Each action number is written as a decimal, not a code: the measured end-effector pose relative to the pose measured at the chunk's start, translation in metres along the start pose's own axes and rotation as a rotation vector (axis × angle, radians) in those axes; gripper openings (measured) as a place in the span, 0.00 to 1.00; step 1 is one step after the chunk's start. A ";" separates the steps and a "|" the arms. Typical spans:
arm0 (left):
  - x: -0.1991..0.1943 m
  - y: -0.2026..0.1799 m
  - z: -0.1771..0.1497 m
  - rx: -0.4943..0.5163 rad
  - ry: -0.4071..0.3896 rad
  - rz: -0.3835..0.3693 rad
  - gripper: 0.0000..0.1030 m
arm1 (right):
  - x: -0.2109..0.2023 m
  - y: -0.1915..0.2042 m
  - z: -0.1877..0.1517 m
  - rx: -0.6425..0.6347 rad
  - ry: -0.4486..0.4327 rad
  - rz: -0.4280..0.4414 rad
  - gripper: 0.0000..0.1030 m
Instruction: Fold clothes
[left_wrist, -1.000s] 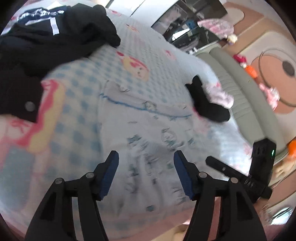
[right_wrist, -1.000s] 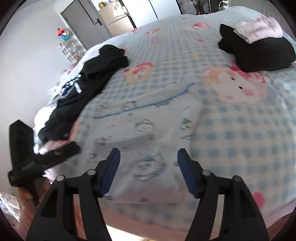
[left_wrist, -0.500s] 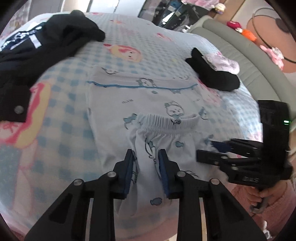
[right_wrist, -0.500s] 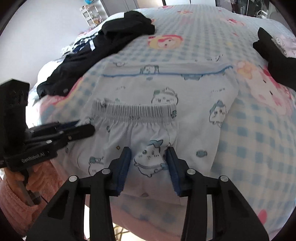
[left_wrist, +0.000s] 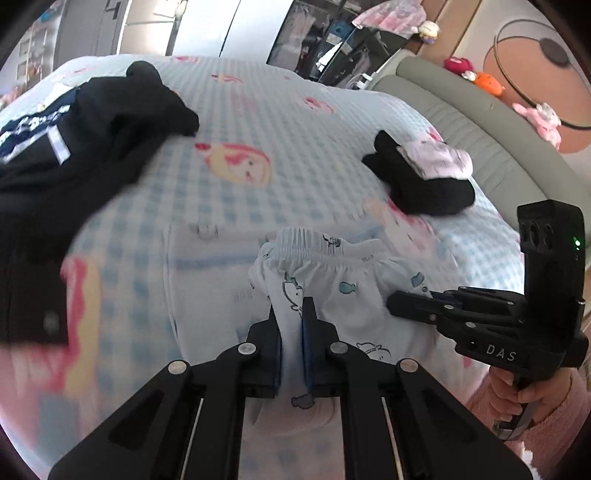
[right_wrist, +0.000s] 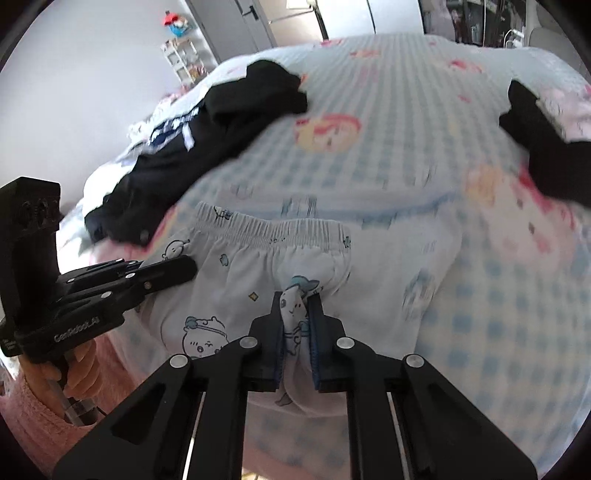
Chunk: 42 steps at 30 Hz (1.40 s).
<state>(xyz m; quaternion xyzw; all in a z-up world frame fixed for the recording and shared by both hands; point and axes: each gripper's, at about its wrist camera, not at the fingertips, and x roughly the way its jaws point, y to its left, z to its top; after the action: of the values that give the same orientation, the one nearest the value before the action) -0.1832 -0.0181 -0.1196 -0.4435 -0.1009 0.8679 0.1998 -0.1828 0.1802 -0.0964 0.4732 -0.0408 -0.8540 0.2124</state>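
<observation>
We hold the pale printed shorts (left_wrist: 343, 291) at the near edge of the bed (left_wrist: 295, 122), one claw on each side. Our left claw (left_wrist: 291, 325) is pinched nearly shut on a fold of the shorts' cloth, and in the right wrist view our right claw (right_wrist: 297, 317) is likewise clamped tight on a bunched fold printed with a small cartoon figure. The shorts' gathered waistband (right_wrist: 273, 230) lies on the far side of both claws, stretched across between them. Under the shorts lies a pale shirt (left_wrist: 207, 258) with a blue stripe, spread flat on the bed. Beyond the shorts to the left a black garment (left_wrist: 74, 147) lies heaped; beyond them to the right a folded black piece (left_wrist: 424, 188) carries a small pink one (left_wrist: 439, 160) on top. A hand (left_wrist: 517, 391) in a pink sleeve grips the right claw's handle just right of the shorts.
</observation>
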 end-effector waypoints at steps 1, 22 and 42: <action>0.006 0.004 0.005 -0.006 0.004 0.007 0.09 | 0.005 -0.002 0.007 0.000 -0.002 -0.006 0.10; -0.011 0.068 0.000 -0.310 -0.104 0.079 0.55 | 0.015 -0.058 0.018 0.274 -0.137 -0.108 0.72; 0.020 0.066 -0.049 -0.400 0.031 -0.058 0.16 | 0.051 -0.052 -0.042 0.256 0.107 -0.109 0.43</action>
<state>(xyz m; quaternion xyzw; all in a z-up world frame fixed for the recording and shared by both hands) -0.1707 -0.0693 -0.1863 -0.4845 -0.2808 0.8176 0.1342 -0.1884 0.2123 -0.1736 0.5428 -0.1121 -0.8257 0.1053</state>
